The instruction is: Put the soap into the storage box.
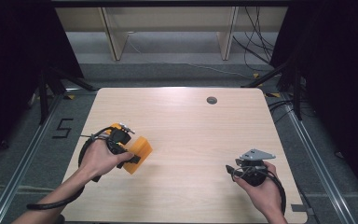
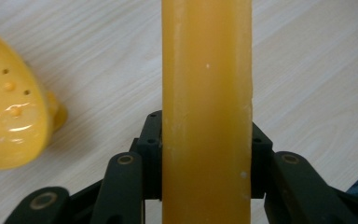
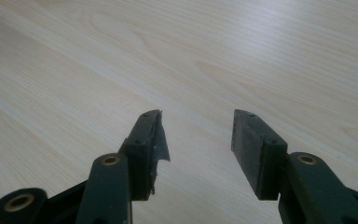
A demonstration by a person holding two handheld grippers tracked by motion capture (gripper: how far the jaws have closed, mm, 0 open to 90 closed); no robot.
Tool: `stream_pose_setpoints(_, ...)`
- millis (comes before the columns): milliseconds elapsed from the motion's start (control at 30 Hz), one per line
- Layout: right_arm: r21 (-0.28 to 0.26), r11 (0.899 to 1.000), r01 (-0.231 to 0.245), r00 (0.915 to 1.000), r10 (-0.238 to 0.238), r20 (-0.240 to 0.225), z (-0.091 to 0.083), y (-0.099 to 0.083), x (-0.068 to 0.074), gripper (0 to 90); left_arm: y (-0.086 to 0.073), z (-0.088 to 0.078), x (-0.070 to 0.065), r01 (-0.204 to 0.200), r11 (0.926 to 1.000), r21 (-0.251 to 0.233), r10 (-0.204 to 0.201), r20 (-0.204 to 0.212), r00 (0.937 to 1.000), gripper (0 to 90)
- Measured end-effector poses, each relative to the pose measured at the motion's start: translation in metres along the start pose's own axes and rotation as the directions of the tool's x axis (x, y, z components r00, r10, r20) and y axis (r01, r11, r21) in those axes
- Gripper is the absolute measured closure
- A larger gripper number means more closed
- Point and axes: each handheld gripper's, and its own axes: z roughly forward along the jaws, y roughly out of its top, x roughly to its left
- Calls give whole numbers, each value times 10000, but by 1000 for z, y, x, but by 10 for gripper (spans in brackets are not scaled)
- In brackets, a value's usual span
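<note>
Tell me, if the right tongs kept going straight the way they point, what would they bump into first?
Probably just the table. The right tongs stand open with nothing between them, and bare wood lies ahead as far as their own view shows.

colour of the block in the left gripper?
Orange-yellow block, plain, no pattern; clearest in the left gripper view.

Left hand-held gripper clamps an upright orange block.
</note>
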Motion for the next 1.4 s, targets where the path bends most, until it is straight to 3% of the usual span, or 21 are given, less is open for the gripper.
stream_pose_setpoints(133,3,10000,-81,9999,81,129,-1,1,1,529,1,-6,10,322,9994,103,-318,-387,9987,605)
stream_pose_setpoints(267,0,10000,-85,9999,85,119,-1,1,1,528,0,-10,16,746,9972,-8,-745,-488,9960,605)
stream_pose_setpoints(333,100,9992,-388,9992,388,46,-1,2,3,527,0,-12,22,1198,9926,-183,-1208,-692,9903,605)
stream_pose_setpoints(367,97,9991,-411,9991,411,36,-1,2,3,527,0,-12,25,1129,9934,-215,-1141,-675,9912,605)
stream_pose_setpoints(567,106,9993,-370,9993,369,55,-1,2,3,526,-1,-15,35,1653,9853,-428,-1683,-793,9825,605)
stream_pose_setpoints(700,18,9996,-282,9996,281,80,-1,2,2,526,0,-18,42,1688,9844,-494,-1724,-824,9816,605)
stream_pose_setpoints(733,39,9997,-247,9997,247,65,-1,2,2,526,0,-18,44,1914,9800,-544,-1954,-822,9773,605)
stream_pose_setpoints(800,23,9997,-245,9997,245,61,-1,2,2,526,0,-18,45,1927,9796,-577,-1969,-791,9772,605)
stream_pose_setpoints(867,-51,10000,-66,9999,66,93,0,2,1,525,1,-19,49,1650,9849,-527,-1691,-872,9817,605)
stream_pose_setpoints(1000,33,9996,-264,9996,264,50,-1,3,2,524,0,-20,50,2052,9768,-605,-2098,-817,9743,605)
stream_pose_setpoints(1100,28,9996,-264,9996,264,63,-1,3,2,523,1,-21,53,1791,9819,-621,-1839,-829,9794,605)
stream_pose_setpoints(1133,-61,9999,-132,9999,133,96,0,2,1,523,1,-21,54,1878,9804,-600,-1924,-829,9778,605)
stream_pose_setpoints(1167,-25,9999,-141,9999,141,92,0,2,1,523,1,-21,53,2162,9740,-685,-2214,-812,9718,605)
stream_pose_setpoints(1233,23,9996,-280,9996,280,81,-1,3,2,523,2,-23,55,2200,9731,-677,-2255,-872,9703,605)
stream_pose_setpoints(1267,10,9996,-272,9996,272,63,-1,3,2,522,4,-24,58,2350,9689,-770,-2416,-933,9659,605)
stream_pose_setpoints(1400,18,9996,-265,9996,265,49,0,3,2,522,7,-25,64,2500,9651,-785,-2578,-1130,9596,605)
